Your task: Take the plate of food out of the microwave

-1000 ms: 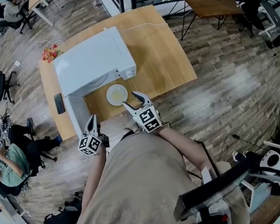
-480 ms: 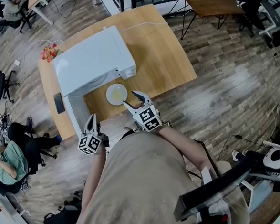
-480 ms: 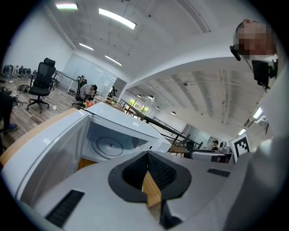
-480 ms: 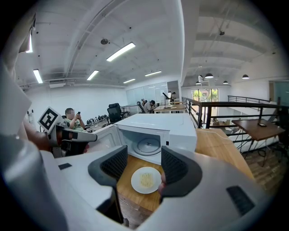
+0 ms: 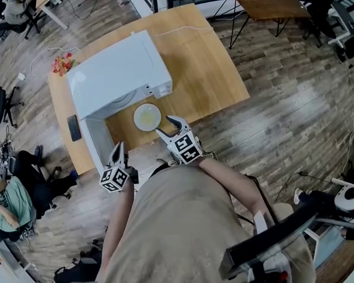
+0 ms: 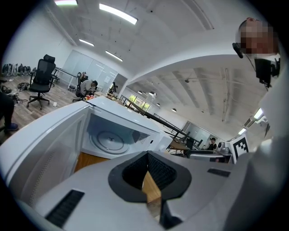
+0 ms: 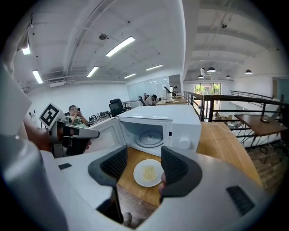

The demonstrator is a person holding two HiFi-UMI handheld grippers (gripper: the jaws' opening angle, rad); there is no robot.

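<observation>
A white plate (image 5: 147, 117) with pale yellow food sits on the wooden table (image 5: 206, 67), just in front of the white microwave (image 5: 118, 76). The microwave's door (image 5: 93, 143) hangs open to the left. My right gripper (image 5: 166, 125) hovers close behind the plate, jaws open and nothing between them. In the right gripper view the plate (image 7: 148, 172) shows between the open jaws of that gripper (image 7: 142, 163), farther off. The microwave cavity (image 7: 149, 135) holds only its turntable. My left gripper (image 5: 118, 149) is near the door's outer end, and its pads (image 6: 147, 177) meet.
Red flowers (image 5: 62, 66) lie at the table's far corner behind the microwave. A white cable (image 5: 182, 30) runs across the tabletop's back. People sit on chairs at the left (image 5: 3, 201). Wooden floor lies around the table.
</observation>
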